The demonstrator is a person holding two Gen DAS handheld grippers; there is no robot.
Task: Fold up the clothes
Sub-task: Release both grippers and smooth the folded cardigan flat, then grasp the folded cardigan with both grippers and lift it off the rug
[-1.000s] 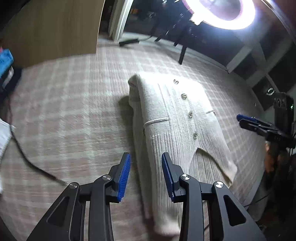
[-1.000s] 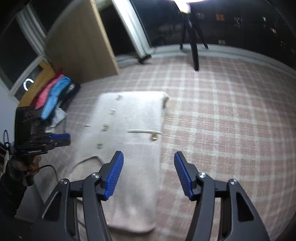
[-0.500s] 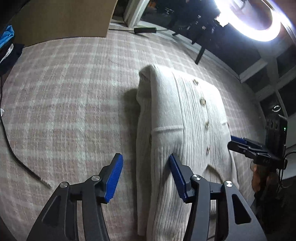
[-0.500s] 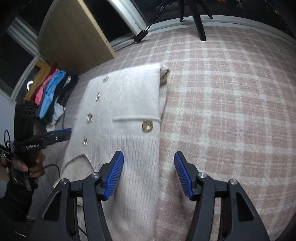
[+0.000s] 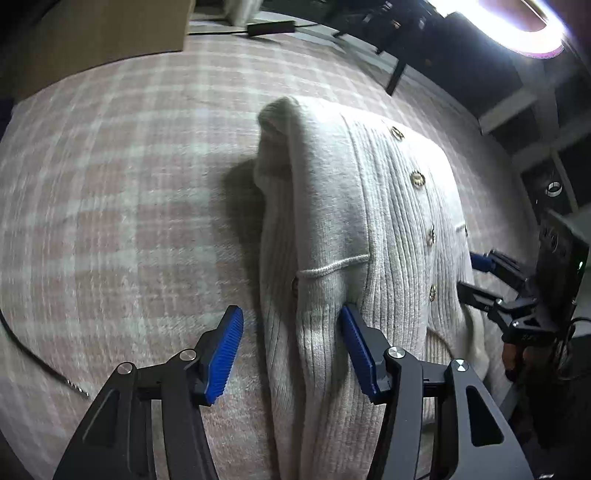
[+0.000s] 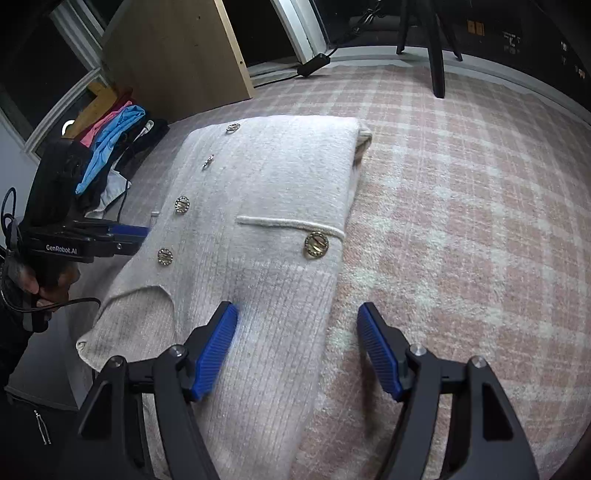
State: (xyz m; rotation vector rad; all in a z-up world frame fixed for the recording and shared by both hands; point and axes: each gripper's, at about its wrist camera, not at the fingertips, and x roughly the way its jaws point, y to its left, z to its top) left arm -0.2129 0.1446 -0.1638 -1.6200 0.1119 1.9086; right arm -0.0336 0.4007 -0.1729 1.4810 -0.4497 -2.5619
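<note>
Two opening tongs, cardigan edges between

Plaid rug covers floor. Wood panel at far edge; clothes pile, pink/blue/black, just beside it. Tripod legs on rug's far side. Ring light lit, top right. Black cable across rug, left.

White lettering "GenRobot.AI" on the side of my black left gripper, seen at the left edge from my right wrist, no other text readable, small orange marks on the far dark wall too tiny to make out
</note>
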